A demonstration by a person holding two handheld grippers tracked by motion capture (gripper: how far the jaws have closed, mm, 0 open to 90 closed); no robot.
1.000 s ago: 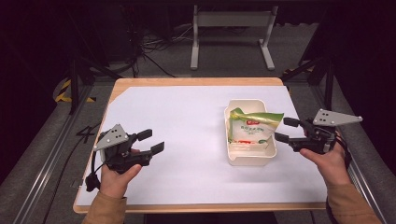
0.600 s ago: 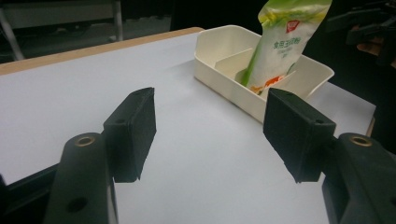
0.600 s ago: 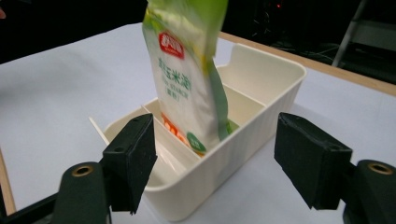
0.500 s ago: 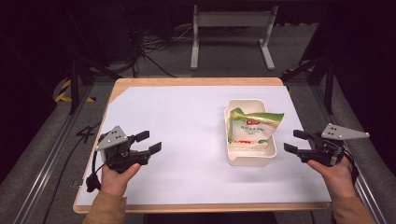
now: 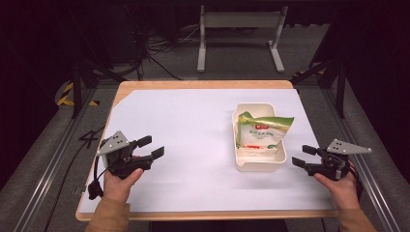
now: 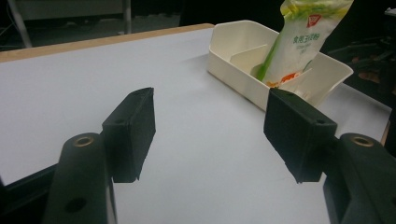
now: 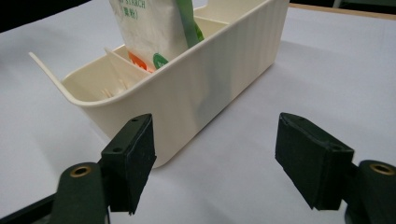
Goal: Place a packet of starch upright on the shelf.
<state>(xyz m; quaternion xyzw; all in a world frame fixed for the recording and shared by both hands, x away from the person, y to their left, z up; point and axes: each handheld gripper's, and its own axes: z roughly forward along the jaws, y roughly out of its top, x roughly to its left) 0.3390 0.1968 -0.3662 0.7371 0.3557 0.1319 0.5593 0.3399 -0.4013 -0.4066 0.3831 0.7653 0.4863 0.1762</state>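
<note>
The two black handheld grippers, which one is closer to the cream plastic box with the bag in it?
The right gripper: its open jaws sit just off the cream plastic box, at its near right corner. The left gripper is far across the white sheet.

Pouch (image 5: 263, 131) print too small to read in high view; top cut off by frame edge in left gripper view (image 6: 306, 42) and right gripper view (image 7: 156, 32). Lower part hidden behind bin wall (image 7: 210, 79) & divider (image 6: 247, 58). Bin's far end cropped in right gripper view. Cables (image 5: 159, 48) on floor behind table lost in dark, can't trace. Background top of left gripper view blurred, black. Forearms (image 5: 109, 217) cut at bottom edge.
</note>
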